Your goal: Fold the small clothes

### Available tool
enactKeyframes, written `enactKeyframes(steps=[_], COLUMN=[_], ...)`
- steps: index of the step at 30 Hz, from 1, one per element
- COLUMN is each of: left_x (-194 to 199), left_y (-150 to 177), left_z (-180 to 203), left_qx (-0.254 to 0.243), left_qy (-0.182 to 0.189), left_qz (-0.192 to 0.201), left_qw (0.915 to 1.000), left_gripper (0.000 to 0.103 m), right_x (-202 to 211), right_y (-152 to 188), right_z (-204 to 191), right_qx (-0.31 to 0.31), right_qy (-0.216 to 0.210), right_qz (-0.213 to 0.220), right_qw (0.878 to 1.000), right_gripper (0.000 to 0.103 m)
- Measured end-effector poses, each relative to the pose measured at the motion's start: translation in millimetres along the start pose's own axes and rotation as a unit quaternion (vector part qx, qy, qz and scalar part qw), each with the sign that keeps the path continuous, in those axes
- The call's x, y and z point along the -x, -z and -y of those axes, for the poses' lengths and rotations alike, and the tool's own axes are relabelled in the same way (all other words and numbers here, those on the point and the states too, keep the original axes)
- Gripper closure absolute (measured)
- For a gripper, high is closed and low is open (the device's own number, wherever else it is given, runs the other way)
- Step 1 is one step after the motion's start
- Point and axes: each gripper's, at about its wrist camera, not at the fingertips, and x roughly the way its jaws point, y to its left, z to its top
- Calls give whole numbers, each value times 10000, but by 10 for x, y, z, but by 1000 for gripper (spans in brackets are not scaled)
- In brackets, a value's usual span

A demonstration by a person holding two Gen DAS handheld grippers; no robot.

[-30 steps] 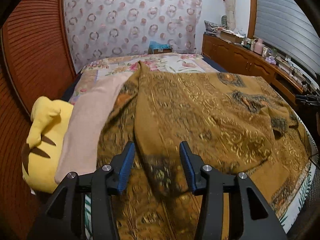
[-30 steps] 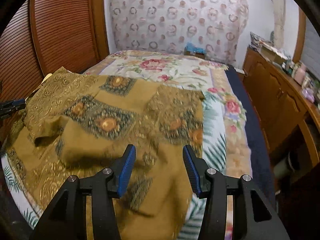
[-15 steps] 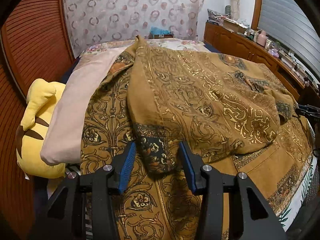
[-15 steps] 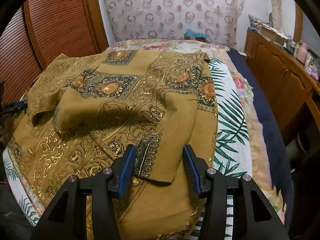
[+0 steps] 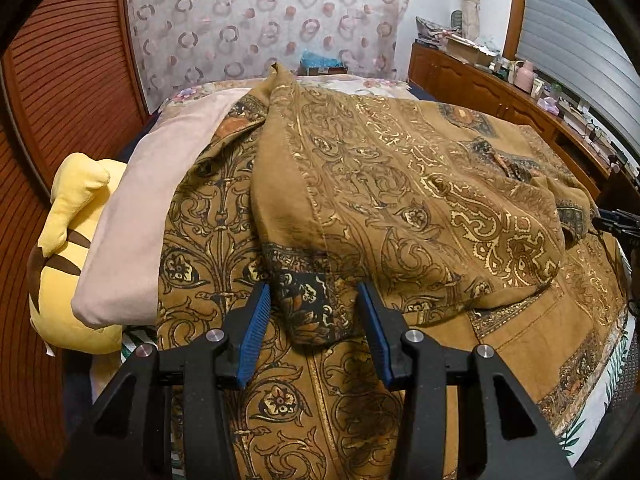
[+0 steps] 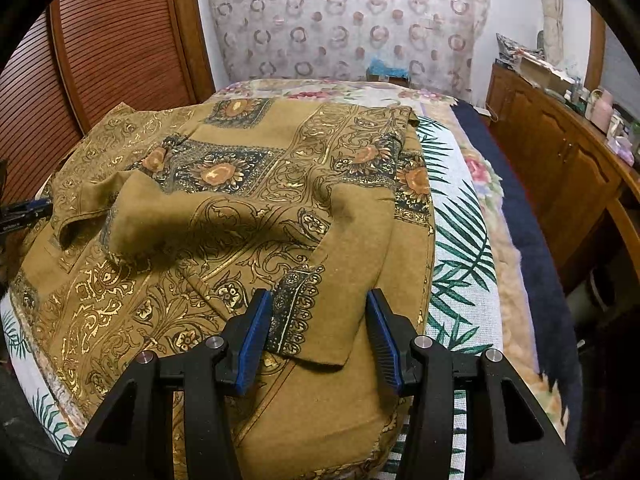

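Matt cloth shirt point(image 5: 400, 200), gold print

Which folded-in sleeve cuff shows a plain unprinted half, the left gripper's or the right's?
The cuff at the right gripper: half plain mustard. The left gripper's cuff is dark-printed throughout.

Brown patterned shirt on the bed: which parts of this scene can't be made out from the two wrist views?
- Brown patterned shirt: its near hem, cut off by the left claw and the bottom edge of the left view.
- Yellow plush toy: mostly hidden under the pink pillow.
- Items on the wooden dresser: too small in both views.
- Right claw: whether its pads press the fold.
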Motion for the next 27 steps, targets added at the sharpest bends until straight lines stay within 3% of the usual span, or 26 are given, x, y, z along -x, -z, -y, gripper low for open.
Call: enactKeyframes(steps=[5,8,13,21,27], left_x=[8,71,337,735,918], left_y=[9,0,-47,-134,-134], left_z=[-11,-2,16,-36,-172], left_qx=[5,15,51,197,375], left_qy=[209,288,374,414,433], left_qz=[-58,18,399,940,1124], left_qw=[9998,9996,9985,9945,9920], left_gripper=[90,98,99,99,99], right_x=[18,26,66,543,913], right_y=[3,0,-28,-98,149], right_z=[38,45,-65,-29,170], right_qx=[35,71,454,321,145], right_qy=[22,49,6,-237,-480], right_qz=[-13,-20,-43,593,764], right_qw=[10000,10000,9990,9974,9958], right_gripper=[52,53,93,99,100])
